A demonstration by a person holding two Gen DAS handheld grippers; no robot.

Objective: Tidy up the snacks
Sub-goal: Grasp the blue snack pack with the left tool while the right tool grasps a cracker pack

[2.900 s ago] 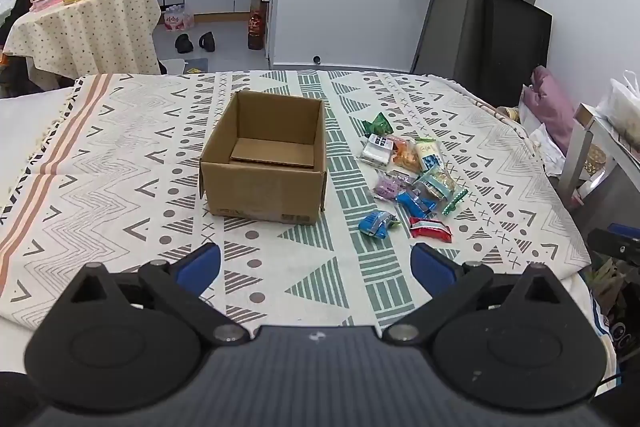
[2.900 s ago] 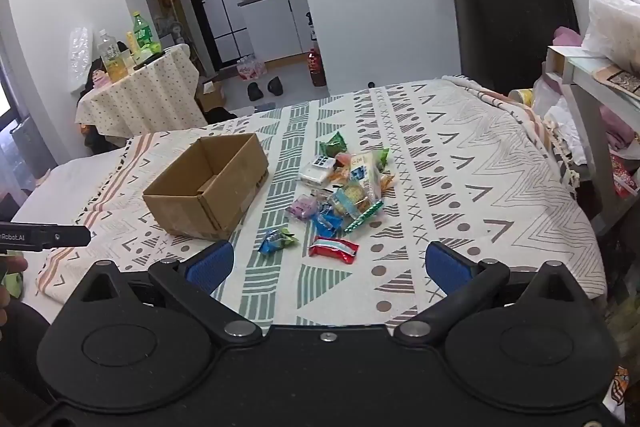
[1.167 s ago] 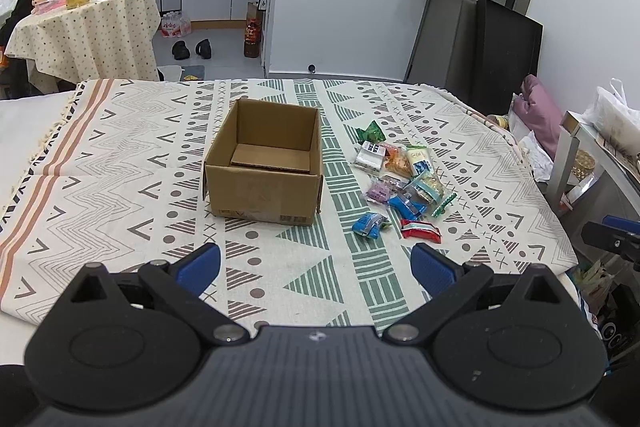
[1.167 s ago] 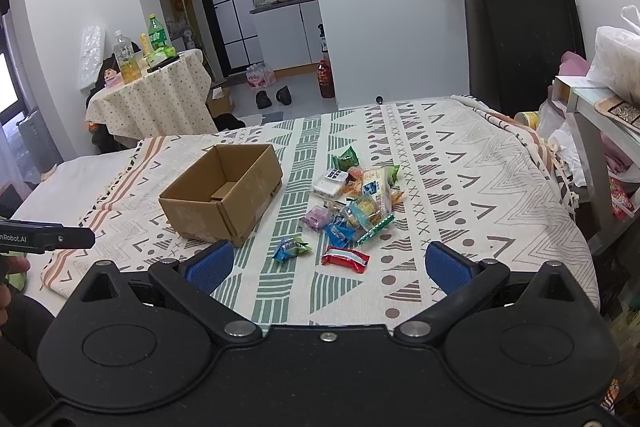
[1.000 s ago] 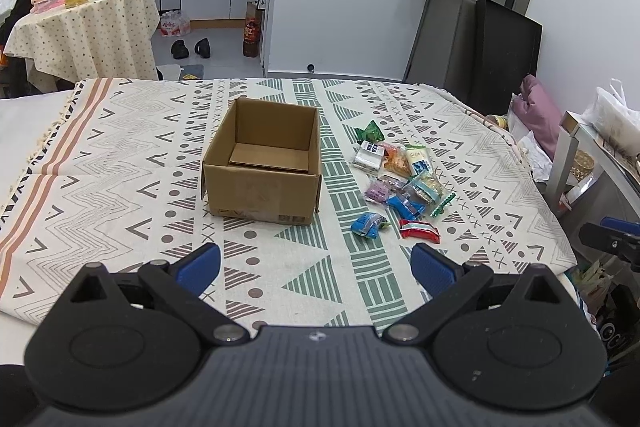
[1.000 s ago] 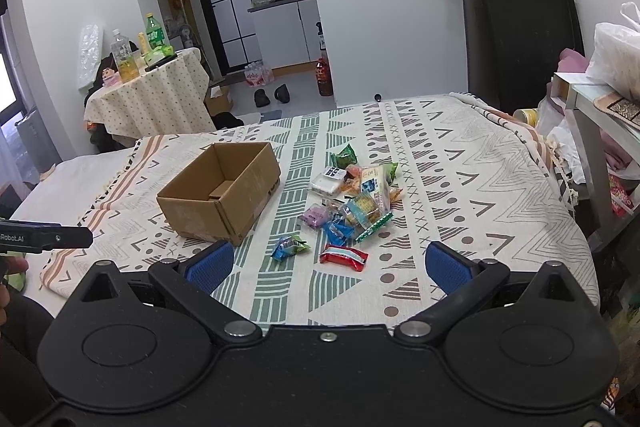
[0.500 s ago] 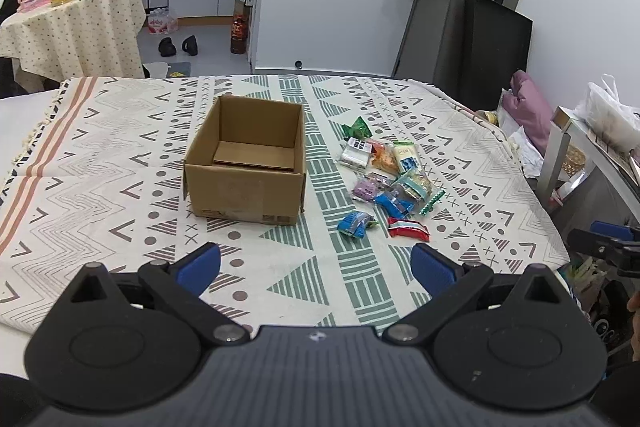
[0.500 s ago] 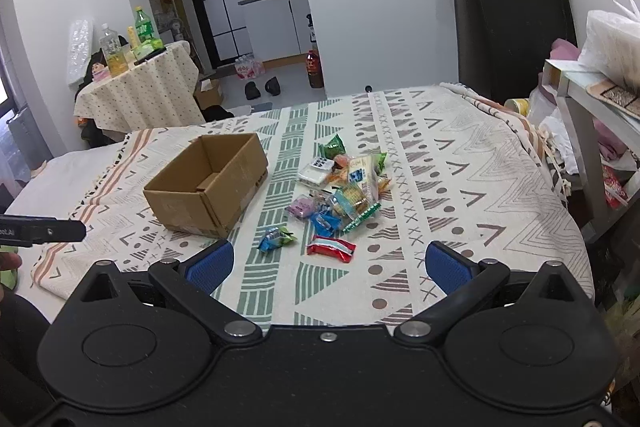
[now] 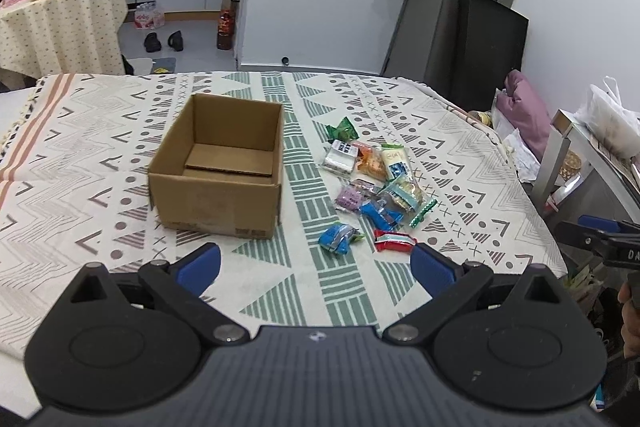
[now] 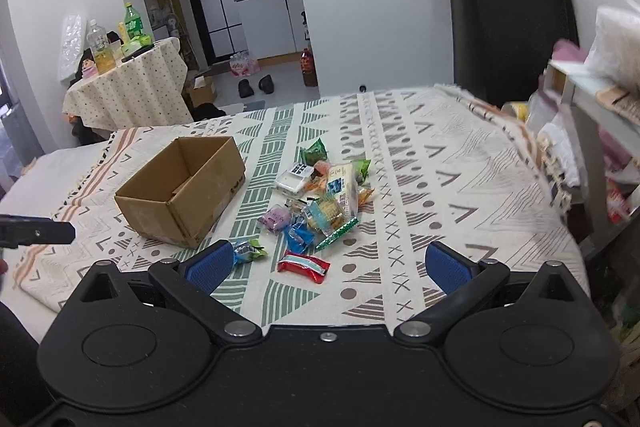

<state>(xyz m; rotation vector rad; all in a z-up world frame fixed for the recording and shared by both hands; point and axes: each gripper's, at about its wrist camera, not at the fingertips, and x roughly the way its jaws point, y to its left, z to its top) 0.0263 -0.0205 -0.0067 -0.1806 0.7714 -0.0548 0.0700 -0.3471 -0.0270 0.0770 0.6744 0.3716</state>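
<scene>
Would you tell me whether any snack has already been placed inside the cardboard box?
No, the cardboard box shows only its bare bottom flaps, and the snacks lie beside it.

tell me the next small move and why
Probably lower the right gripper onto the red snack: its jaws are open and empty, that packet lies nearest it, apart from the pile, and the box holds no snacks yet.

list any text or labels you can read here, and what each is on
"DA": white letters on the right gripper, cut off at the left wrist view's edge.
Box: printing low on its front, too blurred to read.
White packet: dark print, too small to read.
Cream packet: blue label, unreadable.
Bottles on the far table: labels too small.
Nothing else is legible.
</scene>
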